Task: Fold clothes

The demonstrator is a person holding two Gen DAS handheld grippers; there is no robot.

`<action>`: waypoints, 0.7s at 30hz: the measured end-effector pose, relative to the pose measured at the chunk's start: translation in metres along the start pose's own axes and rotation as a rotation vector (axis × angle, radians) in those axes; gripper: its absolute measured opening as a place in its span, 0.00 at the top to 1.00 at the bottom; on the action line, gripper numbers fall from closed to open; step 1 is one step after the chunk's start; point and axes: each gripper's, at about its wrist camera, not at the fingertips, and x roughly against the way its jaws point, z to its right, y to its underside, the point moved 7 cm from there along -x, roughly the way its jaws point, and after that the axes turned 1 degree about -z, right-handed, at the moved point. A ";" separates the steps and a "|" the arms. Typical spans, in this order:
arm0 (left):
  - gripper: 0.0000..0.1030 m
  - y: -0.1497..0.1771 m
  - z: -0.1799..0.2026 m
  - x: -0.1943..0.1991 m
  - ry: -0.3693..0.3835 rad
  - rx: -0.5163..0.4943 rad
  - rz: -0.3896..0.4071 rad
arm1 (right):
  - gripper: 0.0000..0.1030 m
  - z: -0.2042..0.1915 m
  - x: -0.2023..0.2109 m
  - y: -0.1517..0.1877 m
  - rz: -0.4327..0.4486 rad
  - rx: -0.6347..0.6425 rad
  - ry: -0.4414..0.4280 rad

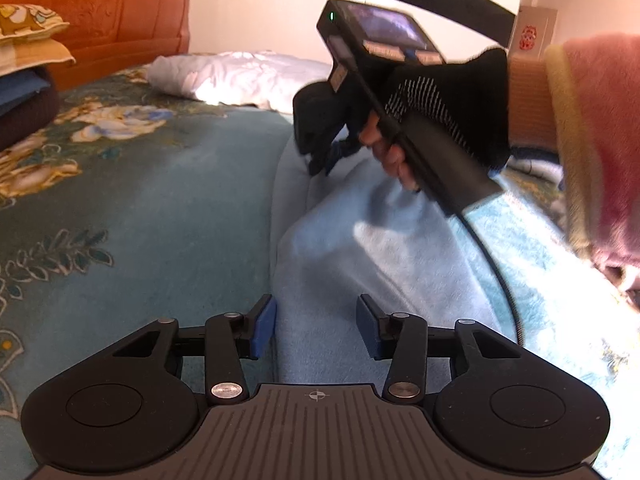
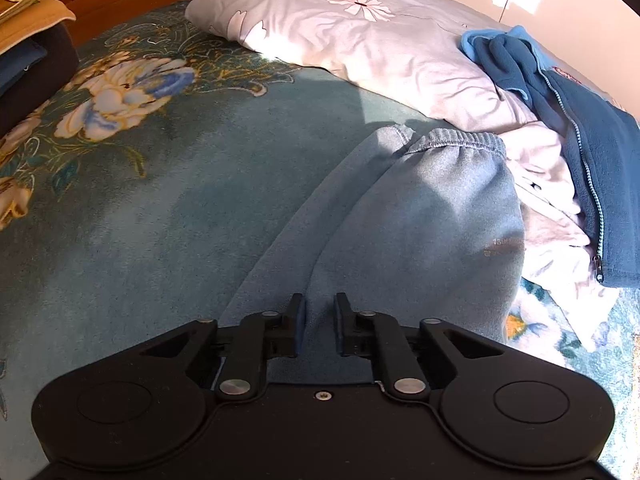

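- My left gripper (image 1: 316,326) hangs over the near end of the light blue trousers (image 1: 360,264), jaws spread; the cloth lies below the gap and neither blue pad presses on it.
- My right gripper (image 2: 319,322) is down on the same trousers (image 2: 420,208). A raised fold of the fabric runs between its pads, and the jaws are pressed together on that fold.
- In the left wrist view the right gripper (image 1: 326,156) appears further along the trousers, held by my gloved right hand (image 1: 436,120), its fingertips at the cloth. This view is blurred by motion.
- The trousers lie lengthwise on the teal flowered bedspread (image 2: 140,200), elastic waistband (image 2: 448,140) at the far end, legs laid one beside the other.
- Just beyond the waistband: a pale flowered quilt (image 2: 360,36), bunched.
- On the quilt's right side: a dark blue zip-up fleece (image 2: 580,120), crumpled, touching the quilt.
- Far left: a stack of folded items (image 2: 28,40) against the orange-brown headboard (image 1: 120,8).
- At the right edge of the left wrist view: a pink fleecy sleeve (image 1: 600,140).
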 end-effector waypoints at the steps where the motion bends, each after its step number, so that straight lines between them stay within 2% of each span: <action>1: 0.60 0.001 -0.001 -0.001 0.001 0.010 -0.004 | 0.98 0.000 0.001 0.000 0.001 0.003 -0.001; 5: 0.61 0.002 -0.006 -0.003 0.006 0.022 -0.007 | 0.98 0.005 0.009 -0.005 0.037 -0.039 -0.031; 8: 0.62 0.003 -0.004 -0.002 -0.002 0.012 -0.002 | 0.98 0.008 0.023 -0.020 0.101 -0.073 -0.073; 11: 0.62 0.003 -0.004 -0.003 -0.006 0.008 -0.002 | 0.98 0.005 0.029 -0.034 0.129 -0.083 -0.099; 21: 0.61 0.005 -0.003 -0.004 -0.004 -0.002 -0.006 | 0.98 -0.011 -0.009 -0.024 0.025 -0.083 -0.088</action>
